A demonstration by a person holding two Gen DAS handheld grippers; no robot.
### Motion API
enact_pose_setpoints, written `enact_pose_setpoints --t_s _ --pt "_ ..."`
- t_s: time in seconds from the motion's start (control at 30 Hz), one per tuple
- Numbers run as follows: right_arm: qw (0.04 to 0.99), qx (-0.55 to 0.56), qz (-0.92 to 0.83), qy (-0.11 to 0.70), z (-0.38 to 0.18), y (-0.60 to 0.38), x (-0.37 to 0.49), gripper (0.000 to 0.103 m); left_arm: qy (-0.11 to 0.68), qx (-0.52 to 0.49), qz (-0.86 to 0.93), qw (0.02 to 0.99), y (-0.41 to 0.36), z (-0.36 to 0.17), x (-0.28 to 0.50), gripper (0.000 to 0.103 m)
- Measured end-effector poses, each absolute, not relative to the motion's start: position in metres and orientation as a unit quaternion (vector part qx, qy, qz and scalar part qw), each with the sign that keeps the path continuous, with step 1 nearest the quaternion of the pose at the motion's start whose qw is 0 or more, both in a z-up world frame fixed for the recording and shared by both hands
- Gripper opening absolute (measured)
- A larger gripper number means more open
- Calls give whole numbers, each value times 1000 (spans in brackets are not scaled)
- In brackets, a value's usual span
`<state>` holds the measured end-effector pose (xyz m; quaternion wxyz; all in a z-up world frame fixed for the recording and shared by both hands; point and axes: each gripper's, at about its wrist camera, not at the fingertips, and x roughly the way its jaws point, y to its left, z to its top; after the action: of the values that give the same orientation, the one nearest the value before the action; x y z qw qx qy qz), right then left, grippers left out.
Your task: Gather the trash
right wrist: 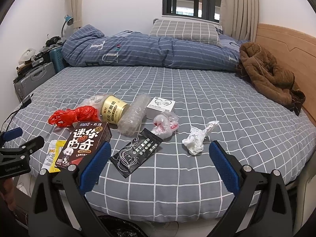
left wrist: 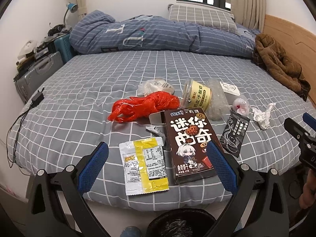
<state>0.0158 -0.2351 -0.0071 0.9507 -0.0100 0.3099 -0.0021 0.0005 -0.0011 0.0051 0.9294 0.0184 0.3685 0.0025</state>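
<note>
Trash lay scattered on the bed [right wrist: 197, 90], all forward of your jaws. Your left gripper [left wrist: 158, 156] had its jaws spread wide, holding nothing; between them sat the flat silver-and-yellow sachet [left wrist: 145, 166] and the brown cardboard cookie box [left wrist: 190, 144], the box running under the right blue pad. Just past the box: a crumpled red plastic bag [left wrist: 144, 105], a yellow yogurt tub [left wrist: 197, 94] lying on its side, and a roll of clear bubble wrap [left wrist: 218, 100].

Your right gripper [right wrist: 160, 154] also stood wide open and empty. Between its jaws lay the glossy black wipe packet [right wrist: 136, 152], with the crumpled white tissue [right wrist: 195, 140] nearer the right pad. Beyond those: a knotted clear bag [right wrist: 165, 124] with red print and a white earphone box [right wrist: 162, 104].

The sheet was soft grey fabric with a white grid and a few wrinkles. At the far side were a bunched blue striped duvet [right wrist: 148, 49], a checked pillow [right wrist: 183, 30], and a brown quilted jacket [right wrist: 268, 73] against the wooden headboard [right wrist: 286, 47]. Suitcases [right wrist: 33, 79] stood off the left edge, and a black charger [left wrist: 37, 98] with its cable lay near that edge. A bin with a black liner [left wrist: 177, 225] sat below your left jaws.
</note>
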Motion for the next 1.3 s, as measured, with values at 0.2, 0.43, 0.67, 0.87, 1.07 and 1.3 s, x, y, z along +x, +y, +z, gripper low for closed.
enact_pose_setpoints --t_s 0.2,0.43,0.67,0.87,1.07,1.3 --pt "951 -9 -3 309 -7 -238 15 96 370 13 2 929 0 5 0 97" --pt "951 -9 -4 309 -7 -238 15 96 371 7 0 929 0 6 1 97" --pt "949 -16 -8 315 -11 -247 24 96 384 -1 -2 923 -7 1 11 97" --pt "942 -12 -26 336 -27 -275 44 90 403 5 -11 915 -27 -13 31 97" --pt "932 -10 -49 358 -47 -298 73 90 441 -6 -12 898 -37 -35 63 97" --pt "922 6 -54 384 -69 -316 104 90 465 -12 -16 885 -49 -53 85 97"
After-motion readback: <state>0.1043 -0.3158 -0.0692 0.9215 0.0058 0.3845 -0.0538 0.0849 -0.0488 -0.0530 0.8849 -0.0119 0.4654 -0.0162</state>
